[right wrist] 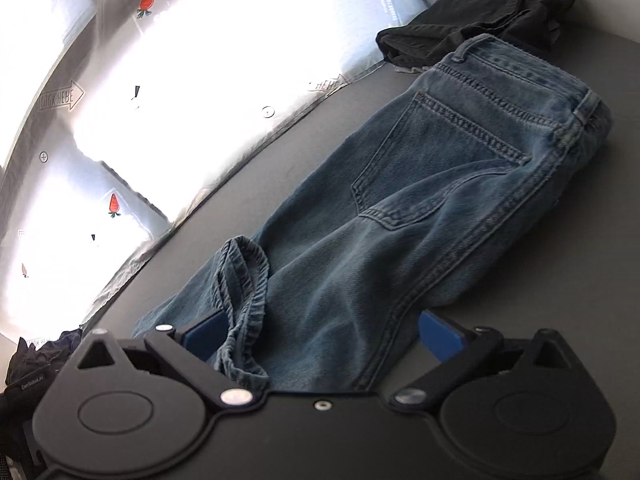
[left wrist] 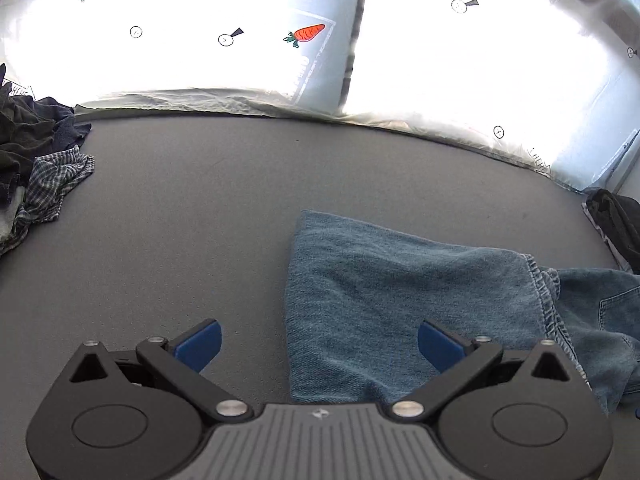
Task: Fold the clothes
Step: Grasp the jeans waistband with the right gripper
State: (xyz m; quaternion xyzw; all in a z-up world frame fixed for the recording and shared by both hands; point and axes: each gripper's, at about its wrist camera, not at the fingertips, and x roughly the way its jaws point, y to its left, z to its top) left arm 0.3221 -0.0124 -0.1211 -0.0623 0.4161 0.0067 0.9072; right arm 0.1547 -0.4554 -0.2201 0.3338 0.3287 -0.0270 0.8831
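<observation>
Blue jeans [right wrist: 420, 208] lie on the grey table [right wrist: 280, 168], a back pocket facing up and the waistband at the far right. The leg hems [right wrist: 244, 308] lie loose just in front of my right gripper [right wrist: 320, 340], which stands open, its blue pads wide apart and pressing on nothing. In the left wrist view the folded leg part of the jeans [left wrist: 384, 300] lies flat on the table [left wrist: 180, 220]. My left gripper [left wrist: 320, 346] is open above its near left edge, holding nothing.
A pile of dark and checked clothes [left wrist: 36, 172] sits at the table's left edge. A folded black garment [right wrist: 480, 20] lies beyond the jeans' waistband. Bright white plastic sheeting with carrot prints [left wrist: 200, 40] rises behind the table.
</observation>
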